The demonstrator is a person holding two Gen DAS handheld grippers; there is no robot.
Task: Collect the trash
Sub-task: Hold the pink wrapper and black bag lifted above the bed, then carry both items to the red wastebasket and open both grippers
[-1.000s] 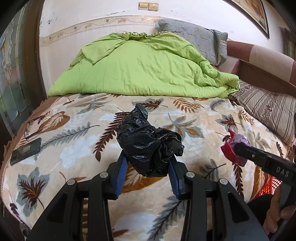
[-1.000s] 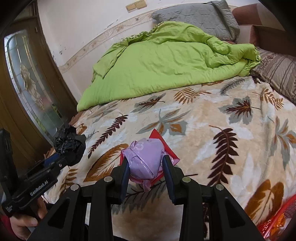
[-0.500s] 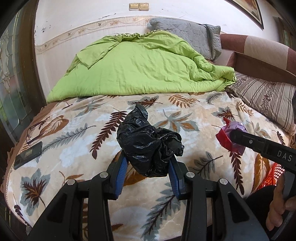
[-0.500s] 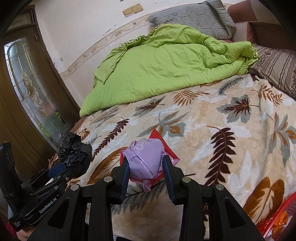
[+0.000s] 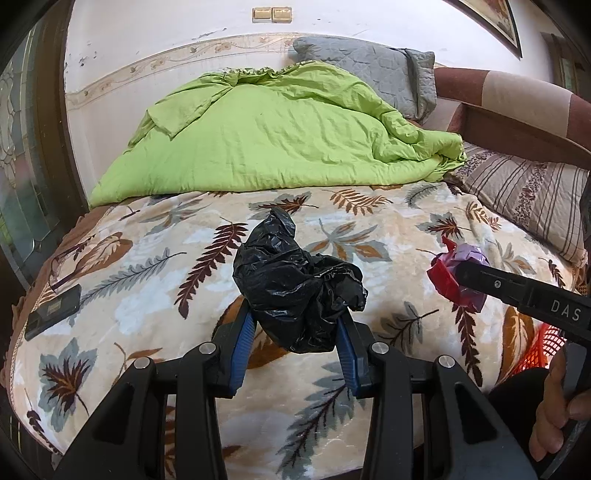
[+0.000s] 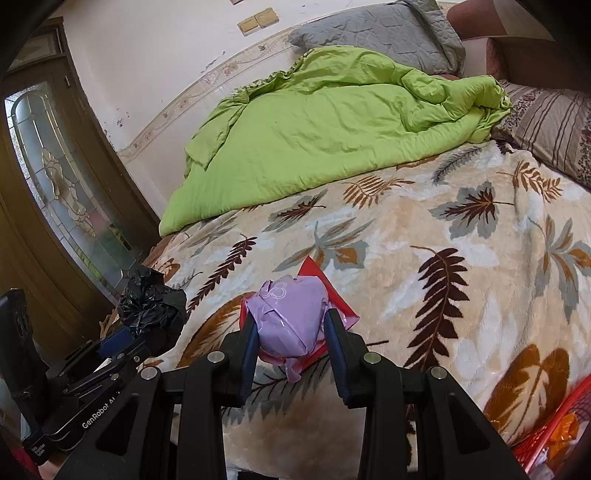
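- Over the near edge of the bed, the left gripper has its blue pads clamped on a black plastic bag, held above the blanket.
- That bag is glossy and badly crumpled, balled into a lump with one twisted peak poking up at 12 o'clock and a ragged flap hanging off toward 3 o'clock.
- At 3 o'clock in the left view, the right gripper comes in from the side, pinching its own load.
- From the right wrist camera, the right gripper is closed narrow on a lilac wrapper, a smooth, shiny bundle folded tight, with a faint clover print on top.
- Behind the lilac bundle, a red wrapper sticks out in a sharp corner at 12 o'clock and another at 3 o'clock; both pieces sit in the same grip.
- Down at 5 o'clock, a red basket peeks into the corner, something orange inside it.
- Up at 12 o'clock, a rumpled green quilt lies across the far half of the bed, a grey pillow behind it.
- Out at 9 o'clock in the left view, a dark flat phone-like slab rests on the blanket's edge.
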